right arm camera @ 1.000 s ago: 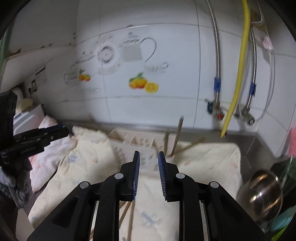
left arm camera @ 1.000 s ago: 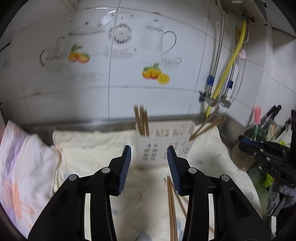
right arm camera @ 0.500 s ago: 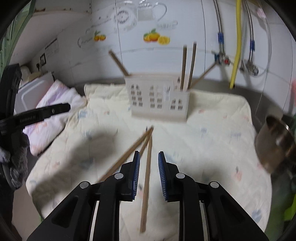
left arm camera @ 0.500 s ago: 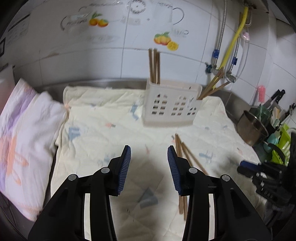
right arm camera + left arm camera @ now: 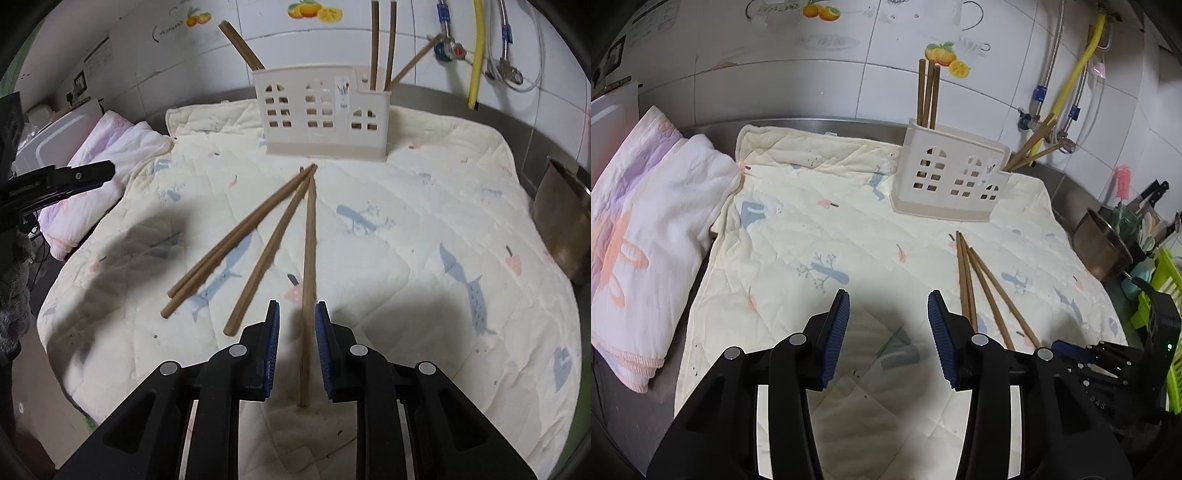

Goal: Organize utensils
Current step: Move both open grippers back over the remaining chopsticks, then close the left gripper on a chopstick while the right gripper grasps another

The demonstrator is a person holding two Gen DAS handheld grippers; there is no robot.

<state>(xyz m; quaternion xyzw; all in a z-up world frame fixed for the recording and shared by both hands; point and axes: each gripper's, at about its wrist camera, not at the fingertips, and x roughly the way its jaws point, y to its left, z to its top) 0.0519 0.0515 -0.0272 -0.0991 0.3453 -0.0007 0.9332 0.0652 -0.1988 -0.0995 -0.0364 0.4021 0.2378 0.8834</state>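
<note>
A cream utensil holder (image 5: pixel 951 177) (image 5: pixel 323 110) stands at the back of a quilted mat (image 5: pixel 849 240) (image 5: pixel 406 240), with brown chopsticks upright in it. Several loose chopsticks (image 5: pixel 979 284) (image 5: pixel 258 236) lie fanned on the mat. My right gripper (image 5: pixel 297 315) is open, its jaws on either side of the rightmost loose chopstick (image 5: pixel 308 266), above it and apart. My left gripper (image 5: pixel 888 306) is open and empty over the mat, left of the loose chopsticks.
A folded pink and white towel (image 5: pixel 639 229) lies left of the mat. A steel pot (image 5: pixel 1104 243) (image 5: pixel 565 221), a green rack (image 5: pixel 1167 280) and knives stand at the right. The tiled wall with pipes and a yellow hose (image 5: pixel 1071 70) is behind.
Both grippers have pulled back from the holder and tilted down toward the mat. The right gripper now straddles one loose chopstick. Both jaws kept their opening.
</note>
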